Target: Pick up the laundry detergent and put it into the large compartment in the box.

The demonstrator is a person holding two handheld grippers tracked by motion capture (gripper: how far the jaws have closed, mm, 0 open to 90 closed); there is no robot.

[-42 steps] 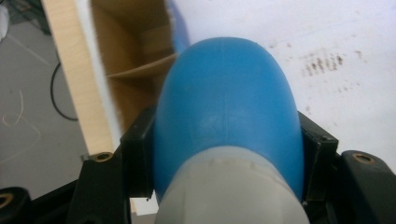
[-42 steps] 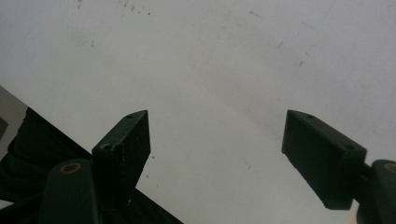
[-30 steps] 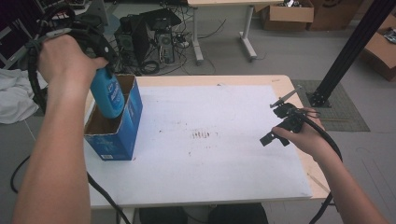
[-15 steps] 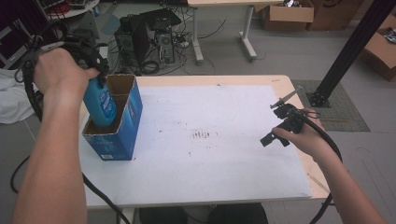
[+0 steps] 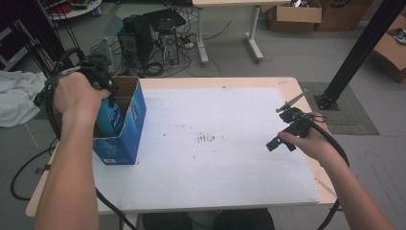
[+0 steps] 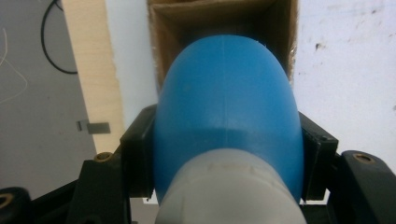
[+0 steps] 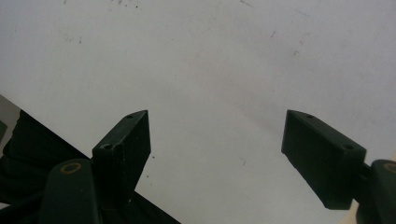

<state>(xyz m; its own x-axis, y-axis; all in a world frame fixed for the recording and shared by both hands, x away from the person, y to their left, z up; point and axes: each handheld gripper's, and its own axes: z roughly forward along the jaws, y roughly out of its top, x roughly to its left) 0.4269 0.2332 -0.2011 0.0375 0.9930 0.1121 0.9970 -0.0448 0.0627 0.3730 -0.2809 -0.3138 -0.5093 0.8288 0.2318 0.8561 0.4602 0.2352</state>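
Bottle [image 6: 226,116], clenched in left tongs [image 5: 98,79], now sits lower inside box [image 5: 131,129] than before; insertion nearly done. Right tongs [image 7: 217,154] released, idle over bench [image 5: 215,167].

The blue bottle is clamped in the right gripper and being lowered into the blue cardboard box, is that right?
Not quite: the left gripper clamps the blue bottle over the blue cardboard box, as the left gripper view shows. The right gripper is open over the table.
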